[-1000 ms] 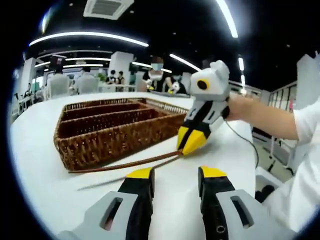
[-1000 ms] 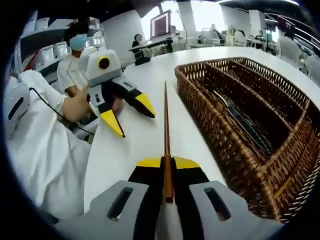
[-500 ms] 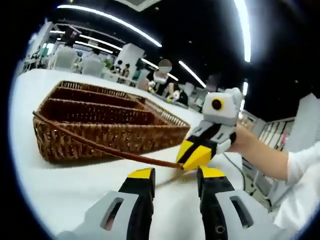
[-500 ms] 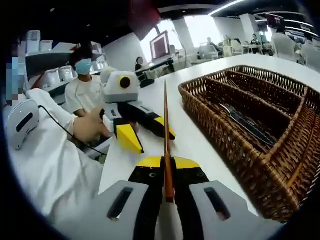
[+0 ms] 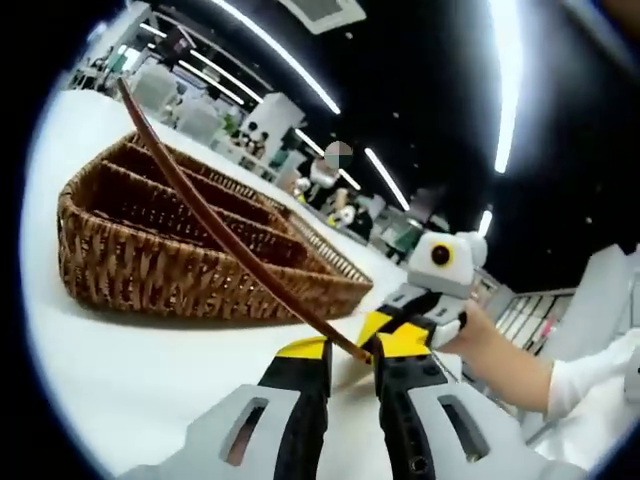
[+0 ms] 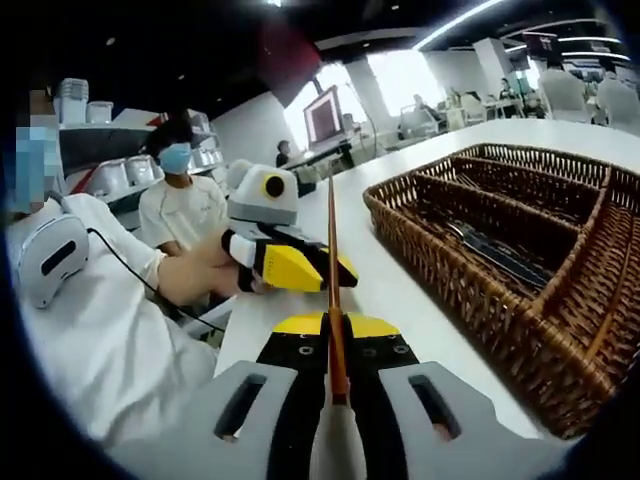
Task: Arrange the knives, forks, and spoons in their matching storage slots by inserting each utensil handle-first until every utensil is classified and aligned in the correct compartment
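I see a long brown wooden-handled utensil (image 6: 331, 262) clamped between my right gripper's (image 6: 336, 330) jaws, handle pointing forward, raised beside the woven brown wicker divided tray (image 6: 497, 275) on the white table (image 6: 400, 290). My left gripper (image 5: 349, 355) sits nearly closed around it, gripping nothing that I can confirm.

Left gripper view: low over the table (image 5: 120, 350), facing the basket (image 5: 180, 260) close ahead (horizon rolled). Right gripper view: from the table's near edge, looking along its length, basket (image 6: 500, 260) at right. Both views share basket and tabletop.
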Motion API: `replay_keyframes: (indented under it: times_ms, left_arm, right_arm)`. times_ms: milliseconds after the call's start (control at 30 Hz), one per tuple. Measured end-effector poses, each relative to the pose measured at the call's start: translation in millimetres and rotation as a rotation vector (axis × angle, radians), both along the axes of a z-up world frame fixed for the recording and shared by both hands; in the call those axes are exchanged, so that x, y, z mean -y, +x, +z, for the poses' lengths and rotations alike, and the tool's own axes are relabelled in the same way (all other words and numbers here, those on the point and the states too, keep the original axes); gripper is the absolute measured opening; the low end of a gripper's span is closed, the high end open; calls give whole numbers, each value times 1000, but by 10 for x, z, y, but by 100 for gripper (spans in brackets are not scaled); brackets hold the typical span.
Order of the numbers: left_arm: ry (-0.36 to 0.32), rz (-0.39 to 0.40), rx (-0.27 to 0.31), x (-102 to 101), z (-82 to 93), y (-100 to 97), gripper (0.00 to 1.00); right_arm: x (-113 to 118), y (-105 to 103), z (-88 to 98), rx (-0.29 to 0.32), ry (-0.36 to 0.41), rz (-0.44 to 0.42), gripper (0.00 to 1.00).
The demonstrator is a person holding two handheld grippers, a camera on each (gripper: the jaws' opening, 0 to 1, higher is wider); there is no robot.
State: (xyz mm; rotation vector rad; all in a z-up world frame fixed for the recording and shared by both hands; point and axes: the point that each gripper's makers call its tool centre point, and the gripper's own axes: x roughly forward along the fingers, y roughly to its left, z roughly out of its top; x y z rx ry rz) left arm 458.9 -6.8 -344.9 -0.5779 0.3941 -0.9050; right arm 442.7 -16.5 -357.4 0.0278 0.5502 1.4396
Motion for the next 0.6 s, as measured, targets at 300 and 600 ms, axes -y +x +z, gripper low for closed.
replay_keyframes:
  times_ms: [300, 600]
  left_arm:
    - [-32, 0, -4, 10, 37, -13, 6]
    - [-49, -28, 4, 70, 91, -73, 4]
  right_arm:
    - [-32, -72, -5, -8, 21, -1, 6]
    - [-51, -160, -4, -24, 43, 3, 6]
